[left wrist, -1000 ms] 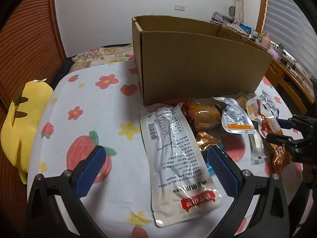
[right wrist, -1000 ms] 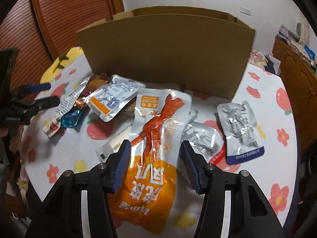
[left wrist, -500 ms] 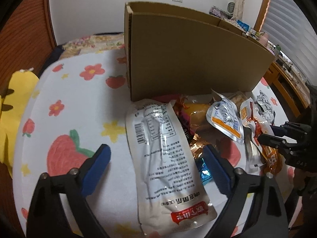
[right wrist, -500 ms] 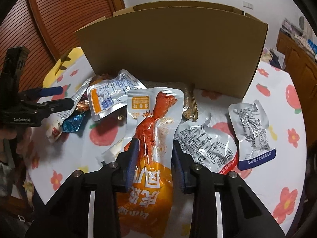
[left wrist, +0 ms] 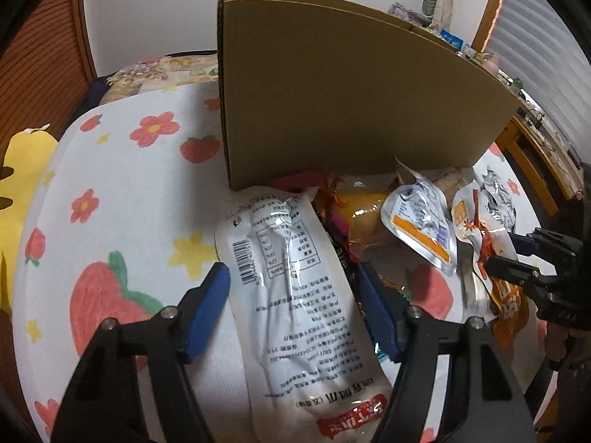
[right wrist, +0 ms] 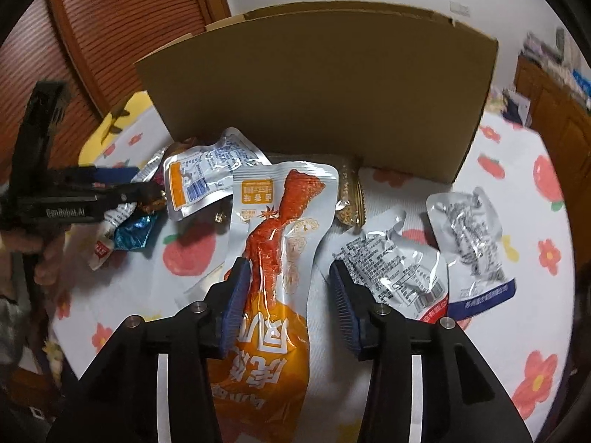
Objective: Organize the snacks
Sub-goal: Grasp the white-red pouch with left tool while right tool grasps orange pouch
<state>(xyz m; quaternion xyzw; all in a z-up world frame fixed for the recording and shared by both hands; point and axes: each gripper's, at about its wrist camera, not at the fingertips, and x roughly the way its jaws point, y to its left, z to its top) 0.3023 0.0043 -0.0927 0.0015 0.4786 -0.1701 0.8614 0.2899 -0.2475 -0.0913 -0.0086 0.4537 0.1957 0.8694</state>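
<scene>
A tall cardboard box (left wrist: 351, 88) stands on the floral tablecloth, also in the right wrist view (right wrist: 325, 99). Snack packs lie in front of it. My left gripper (left wrist: 295, 302) is open, its fingers on either side of a long white pouch (left wrist: 295, 295). My right gripper (right wrist: 286, 295) is open around an orange chicken-foot pouch (right wrist: 273, 258), with a gap on the right side. A silver-and-orange pack (right wrist: 203, 181), a blue foil candy (right wrist: 133, 234) and two silver pouches (right wrist: 399, 269) (right wrist: 469, 240) lie around it.
A yellow plush (left wrist: 18, 177) lies at the table's left edge. Wooden furniture (right wrist: 554, 110) stands to the right, a wooden door (right wrist: 122, 26) behind. The left gripper shows in the right wrist view (right wrist: 140, 184).
My left gripper moved forward and its fingers narrowed around the white pouch. My right gripper closed in on the orange pouch, then opened wider.
</scene>
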